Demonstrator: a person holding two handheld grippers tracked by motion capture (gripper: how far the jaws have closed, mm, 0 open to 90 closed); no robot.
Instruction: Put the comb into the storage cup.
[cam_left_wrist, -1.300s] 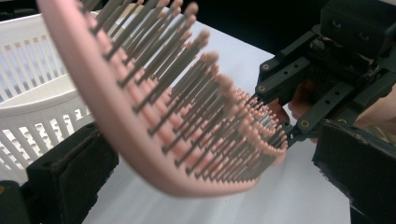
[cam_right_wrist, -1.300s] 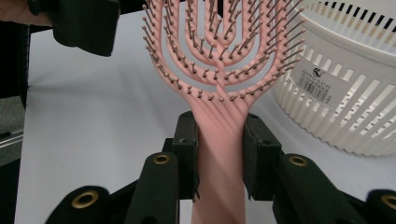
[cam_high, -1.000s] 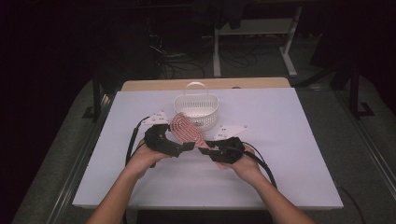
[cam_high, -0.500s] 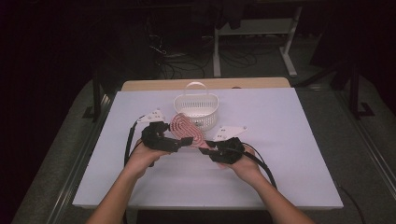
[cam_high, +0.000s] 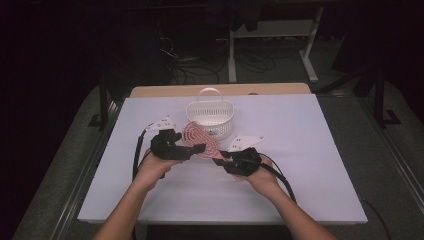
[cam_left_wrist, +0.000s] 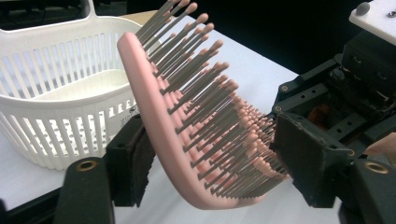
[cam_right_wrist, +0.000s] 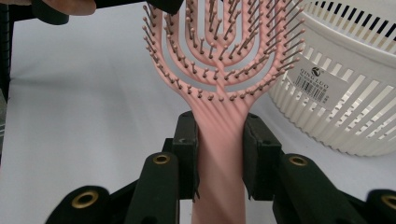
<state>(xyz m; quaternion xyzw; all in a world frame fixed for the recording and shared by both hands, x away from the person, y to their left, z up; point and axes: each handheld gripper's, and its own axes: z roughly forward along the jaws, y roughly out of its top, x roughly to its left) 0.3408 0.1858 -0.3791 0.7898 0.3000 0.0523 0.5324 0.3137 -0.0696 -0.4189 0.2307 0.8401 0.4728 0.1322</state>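
One pink hairbrush (cam_high: 199, 141), one white basket (cam_high: 210, 116) at its twelve o'clock. Right gripper (cam_high: 220, 159) pinches the handle; left gripper (cam_high: 201, 148), jaws just closing, straddles the head.

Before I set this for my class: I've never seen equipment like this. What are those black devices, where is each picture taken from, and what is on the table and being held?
A person holds two hand-held black clamps, each with two jaws. The high view looks down on the white table: left gripper, right gripper. The other two pictures come from cameras riding on each gripper.

On the table stands a white slotted plastic basket. Between the grippers is a pink vented plastic hairbrush with grey bristles. The right gripper clamps its handle. The left gripper has just been closing around the brush head, one pad behind its back, the other at the bristle tips; whether it grips yet is unclear.
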